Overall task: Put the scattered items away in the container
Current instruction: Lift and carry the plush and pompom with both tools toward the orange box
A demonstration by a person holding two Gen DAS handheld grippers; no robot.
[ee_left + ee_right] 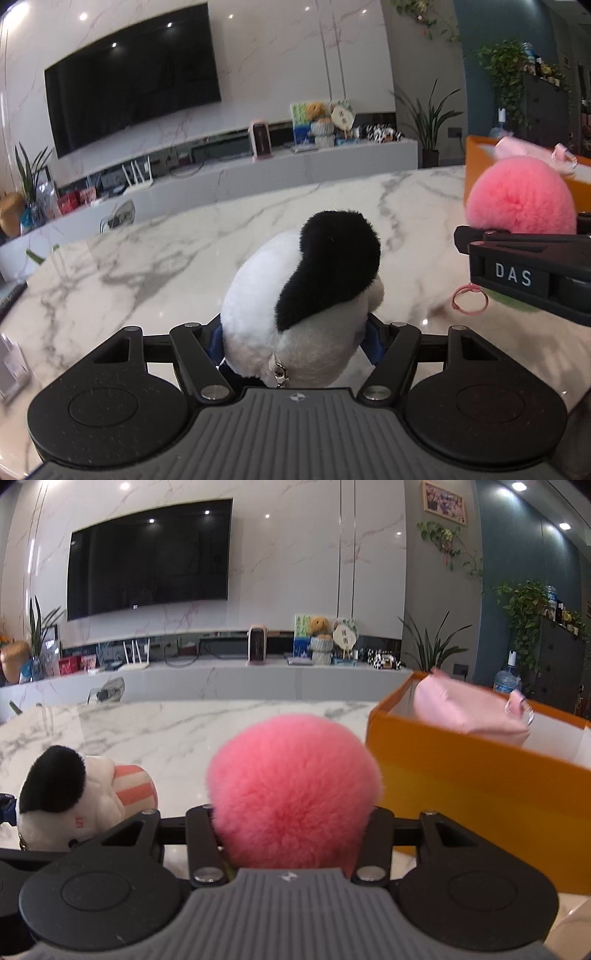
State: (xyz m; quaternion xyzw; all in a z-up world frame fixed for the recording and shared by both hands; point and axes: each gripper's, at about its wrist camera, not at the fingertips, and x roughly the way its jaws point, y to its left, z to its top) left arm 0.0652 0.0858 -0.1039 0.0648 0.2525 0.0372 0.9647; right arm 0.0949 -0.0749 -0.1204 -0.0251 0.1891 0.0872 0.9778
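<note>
In the left wrist view a black-and-white plush toy (306,295) with a metal clasp fills the space between my left gripper's (295,334) blue pads, which press on its sides; it hangs above the marble table (147,266). To its right, my right gripper (491,240) is shut on a fluffy pink pompom (521,199), from which a pink key ring (469,299) dangles. The right wrist view shows the pompom (295,790) squeezed in my right gripper (295,814). The plush toy (62,801) is at the left. The orange box (461,786) stands close on the right with a pink pouch (469,709) inside.
Bare marble tabletop (184,731) stretches ahead to its curved far edge. Beyond it stand a TV wall (147,557), a low console (221,679) with ornaments, and plants. A white object (11,365) lies at the table's left edge.
</note>
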